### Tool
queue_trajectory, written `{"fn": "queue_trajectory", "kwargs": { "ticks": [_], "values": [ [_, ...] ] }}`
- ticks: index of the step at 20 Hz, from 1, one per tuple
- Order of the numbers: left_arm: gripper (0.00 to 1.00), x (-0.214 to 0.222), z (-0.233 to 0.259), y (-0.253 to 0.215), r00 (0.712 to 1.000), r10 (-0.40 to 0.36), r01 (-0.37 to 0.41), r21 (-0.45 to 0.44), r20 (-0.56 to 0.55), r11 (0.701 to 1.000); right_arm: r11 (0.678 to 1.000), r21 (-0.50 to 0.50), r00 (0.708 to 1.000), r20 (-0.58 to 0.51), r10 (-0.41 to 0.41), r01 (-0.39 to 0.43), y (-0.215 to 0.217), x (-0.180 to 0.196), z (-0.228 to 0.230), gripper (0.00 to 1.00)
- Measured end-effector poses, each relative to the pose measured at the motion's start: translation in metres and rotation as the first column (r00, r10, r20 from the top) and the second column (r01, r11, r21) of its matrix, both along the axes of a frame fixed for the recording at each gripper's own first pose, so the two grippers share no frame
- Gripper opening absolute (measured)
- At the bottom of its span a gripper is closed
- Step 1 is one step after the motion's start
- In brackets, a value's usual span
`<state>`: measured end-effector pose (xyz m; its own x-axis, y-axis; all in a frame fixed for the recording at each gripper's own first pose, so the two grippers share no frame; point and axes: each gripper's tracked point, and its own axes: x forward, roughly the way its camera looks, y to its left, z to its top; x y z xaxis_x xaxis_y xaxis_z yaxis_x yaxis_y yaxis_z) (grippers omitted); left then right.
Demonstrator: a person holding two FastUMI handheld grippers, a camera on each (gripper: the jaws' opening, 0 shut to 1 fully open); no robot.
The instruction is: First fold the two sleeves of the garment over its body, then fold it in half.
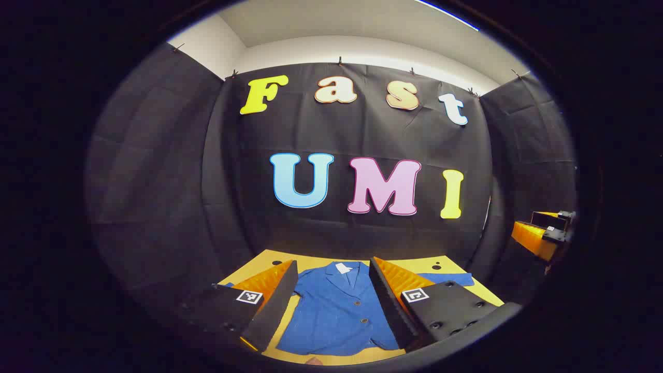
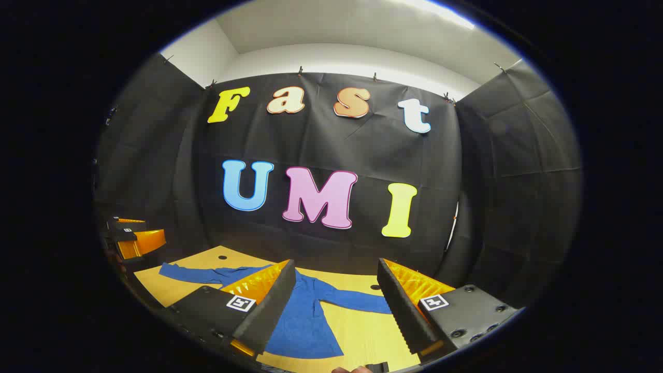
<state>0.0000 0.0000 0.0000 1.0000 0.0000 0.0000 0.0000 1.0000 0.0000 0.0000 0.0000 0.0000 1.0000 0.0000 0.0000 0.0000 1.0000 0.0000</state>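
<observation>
A blue button-front garment (image 1: pixel 336 316) lies flat on the yellow table (image 1: pixel 414 265), collar toward the far wall. In the right gripper view both sleeves of the garment (image 2: pixel 305 321) are spread out sideways. One sleeve (image 2: pixel 189 273) reaches left and the other sleeve (image 2: pixel 357 300) reaches right. My left gripper (image 1: pixel 334 267) hovers open above the garment's body, and its fingers hide the garment's sides. My right gripper (image 2: pixel 336 264) is open above the garment's right half with nothing between its fingers. Each gripper also appears off to the side in the other's view: the right gripper (image 1: pixel 544 233) and the left gripper (image 2: pixel 132 235).
Black cloth walls close in the table on three sides, just behind its far edge. Small dark holes (image 2: pixel 222 257) mark the tabletop near the back. Bare wood (image 2: pixel 362 331) lies to the right of the garment's hem.
</observation>
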Motion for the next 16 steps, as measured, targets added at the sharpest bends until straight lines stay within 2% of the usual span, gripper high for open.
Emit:
{"fn": "queue_trajectory", "kwargs": {
  "ticks": [6, 7, 10, 16],
  "values": [
    [0.8, 0.006, 0.006, -0.004, 1.0, -0.001, 0.001, 0.001, 0.014, 1.0, 1.0, 0.002, 0.999, -0.018, -0.031, 0.031, -0.013, 0.006, -0.004, 0.92],
    [0.8, 0.007, 0.007, -0.003, 1.0, 0.002, -0.002, -0.001, 0.015, 1.0, 0.999, -0.002, 0.999, -0.006, -0.035, 0.035, -0.015, 0.005, 0.0, 0.99],
    [0.8, 0.011, 0.007, -0.003, 1.0, 0.004, -0.004, -0.024, 0.012, 1.0, 0.999, 0.003, 0.999, 0.015, -0.037, 0.037, -0.016, 0.008, 0.008, 0.99],
    [0.8, 0.016, 0.0, 0.0, 1.0, 0.012, -0.012, -0.029, -0.009, 1.0, 0.998, 0.03, 0.999, -0.016, -0.048, 0.049, -0.021, 0.008, -0.001, 0.99]
  ]
}}
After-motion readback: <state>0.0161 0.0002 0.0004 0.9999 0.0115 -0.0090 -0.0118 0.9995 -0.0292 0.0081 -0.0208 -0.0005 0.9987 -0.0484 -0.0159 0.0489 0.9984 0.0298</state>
